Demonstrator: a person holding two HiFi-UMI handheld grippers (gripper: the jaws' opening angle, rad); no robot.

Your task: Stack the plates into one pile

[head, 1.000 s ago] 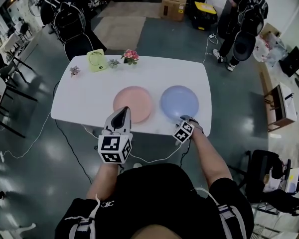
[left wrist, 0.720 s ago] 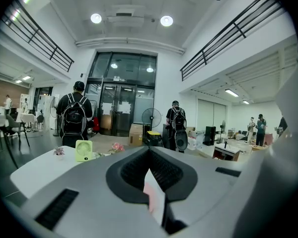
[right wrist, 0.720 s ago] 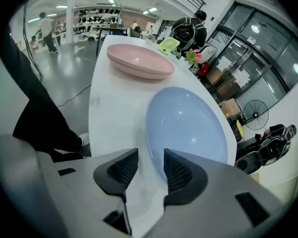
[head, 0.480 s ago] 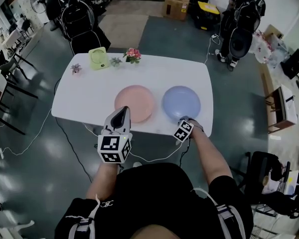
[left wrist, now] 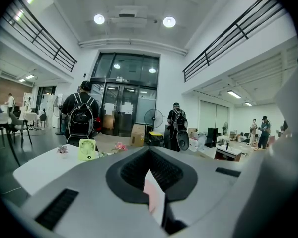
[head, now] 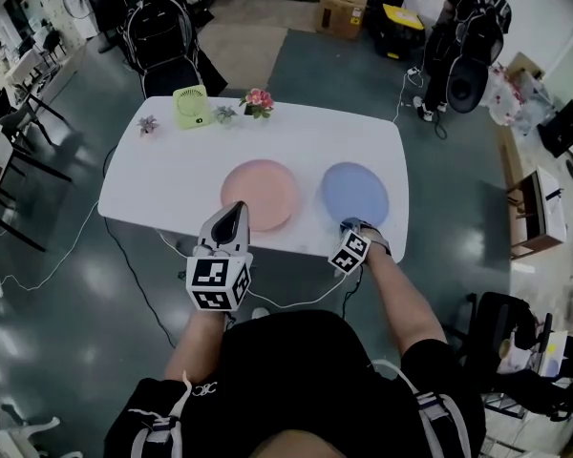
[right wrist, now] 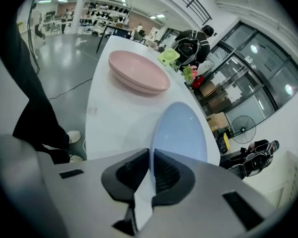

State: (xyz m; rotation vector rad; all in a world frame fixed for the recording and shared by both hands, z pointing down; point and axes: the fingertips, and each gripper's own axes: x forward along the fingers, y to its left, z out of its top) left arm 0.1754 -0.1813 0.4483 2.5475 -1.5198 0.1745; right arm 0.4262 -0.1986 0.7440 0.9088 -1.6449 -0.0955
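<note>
1. Fingers (right wrist: 171, 175) of the right gripper (right wrist: 151, 168) have just been closing and now pinch the near rim of the blue plate (right wrist: 181, 130). The rim runs straight between them.
2. We place the blue plate right of centre in the head view, on the white bench (head: 296, 141). It lies just beside the pink plate (head: 258, 197), with a gap between the two. We cannot tell whether its far rim rests on the bench.
3. Left gripper (head: 235, 213): fingers together, nothing gripped that we can see. It hovers at the near rim of the pink plate, lower centre of the head view.
4. Risk, slip: the bite covers only a narrow strip of rim, and the rest of the plate hangs beyond the fingers. We judge that a quick lift or swing could make it pivot downward or slide out.
5. Risk, drop: the blue plate sits close to the bench's near edge and right end. If it lets go there, it may fall to the floor rather than back on the bench.
6. Risk, collision: the left gripper stands in the path to the pink plate. The carried plate could strike it, or catch the pink rim and shove that plate.
7. Risk, bad seating: if released tilted or off centre, the blue plate may rock or slide off the pink one.
</note>
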